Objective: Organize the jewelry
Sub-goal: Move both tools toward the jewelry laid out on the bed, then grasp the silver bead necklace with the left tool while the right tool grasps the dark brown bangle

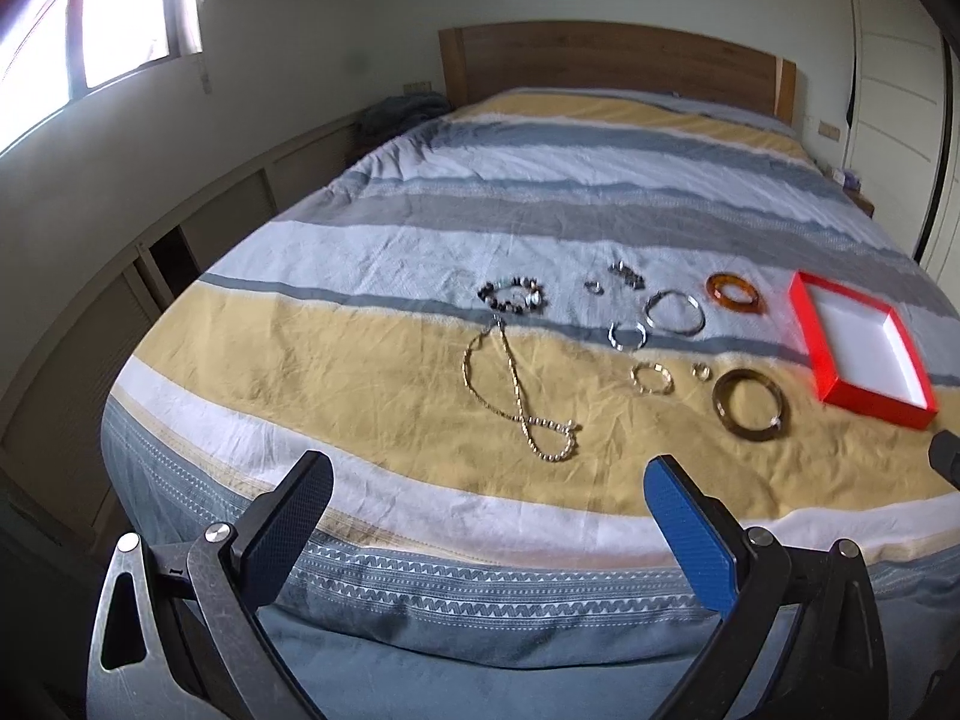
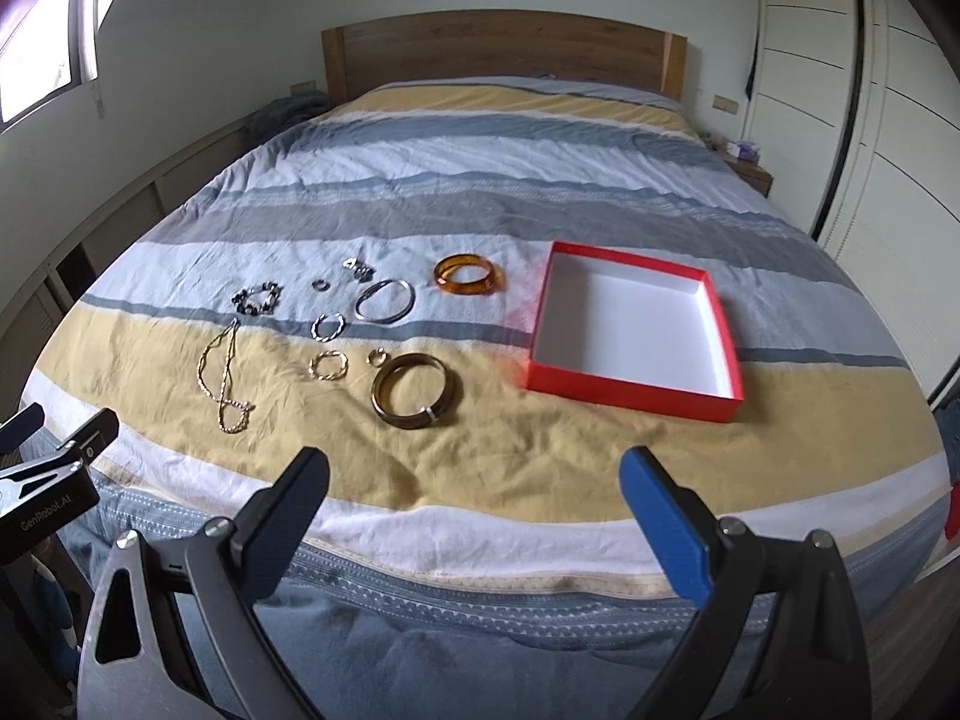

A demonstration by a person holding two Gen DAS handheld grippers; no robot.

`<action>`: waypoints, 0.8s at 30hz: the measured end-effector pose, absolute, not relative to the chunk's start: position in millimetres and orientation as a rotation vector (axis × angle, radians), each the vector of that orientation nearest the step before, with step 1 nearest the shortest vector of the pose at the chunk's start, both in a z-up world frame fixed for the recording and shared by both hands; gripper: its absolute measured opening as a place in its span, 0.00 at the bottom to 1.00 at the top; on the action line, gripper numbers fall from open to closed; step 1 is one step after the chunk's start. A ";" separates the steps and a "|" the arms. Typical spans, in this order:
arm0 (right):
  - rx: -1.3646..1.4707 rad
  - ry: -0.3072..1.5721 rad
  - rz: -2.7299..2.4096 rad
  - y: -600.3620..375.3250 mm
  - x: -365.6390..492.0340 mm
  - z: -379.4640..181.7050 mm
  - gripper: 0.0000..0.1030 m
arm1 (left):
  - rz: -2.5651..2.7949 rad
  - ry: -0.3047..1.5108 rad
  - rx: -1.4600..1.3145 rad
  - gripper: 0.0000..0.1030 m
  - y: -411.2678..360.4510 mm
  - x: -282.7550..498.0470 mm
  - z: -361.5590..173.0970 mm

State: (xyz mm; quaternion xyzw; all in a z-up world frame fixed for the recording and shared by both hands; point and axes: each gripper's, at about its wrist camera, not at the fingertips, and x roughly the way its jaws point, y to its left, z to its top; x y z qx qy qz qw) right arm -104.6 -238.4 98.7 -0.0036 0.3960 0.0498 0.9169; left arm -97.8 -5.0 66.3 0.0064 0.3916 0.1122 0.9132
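From the left wrist camera, the left gripper [image 1: 486, 489] hangs over the foot edge of the bed with its black and blue fingers spread wide and nothing between them. Straight ahead of them, on the yellow band of the striped quilt [image 1: 336, 360], lies the gold chain necklace [image 1: 516, 387], its long axis running away from the foot edge toward the wooden headboard [image 1: 612, 57], so it looks the likeliest first pick for this side. The empty red cardboard box with a white inside [image 1: 864, 342] sits well apart toward the bed's right edge. From the right wrist camera, the right gripper [image 2: 474, 480] is likewise wide and empty at the foot edge; the dark brown bangle [image 2: 417, 390] lies just ahead and slightly left of its fingers, with the box just beyond on the right, making this the nearer hand to both. The amber bangle [image 2: 469, 276] and silver bangle [image 2: 384, 301] lie farther in. The soft, wrinkled quilt will give under a pinch. White wardrobe doors [image 2: 840, 120] line the room's right side, and a window [image 2: 36, 60] the left.
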 end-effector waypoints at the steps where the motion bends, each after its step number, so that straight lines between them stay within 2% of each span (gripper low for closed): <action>1: -0.009 0.820 0.113 -236.9 -102.9 95.1 0.95 | 0.225 0.824 0.015 0.99 -1.9 -95.4 62.3; 12: -0.027 0.931 0.239 -217.4 -62.0 43.9 0.94 | 0.223 0.931 -0.095 0.99 44.4 -71.3 22.5; 16: -0.014 0.970 0.268 -212.5 -39.7 29.3 0.94 | 0.185 0.979 -0.116 0.91 45.2 -45.3 9.1; 24: -0.032 1.026 0.328 -196.9 11.5 8.9 0.94 | 0.179 1.035 -0.119 0.89 42.3 9.5 -14.6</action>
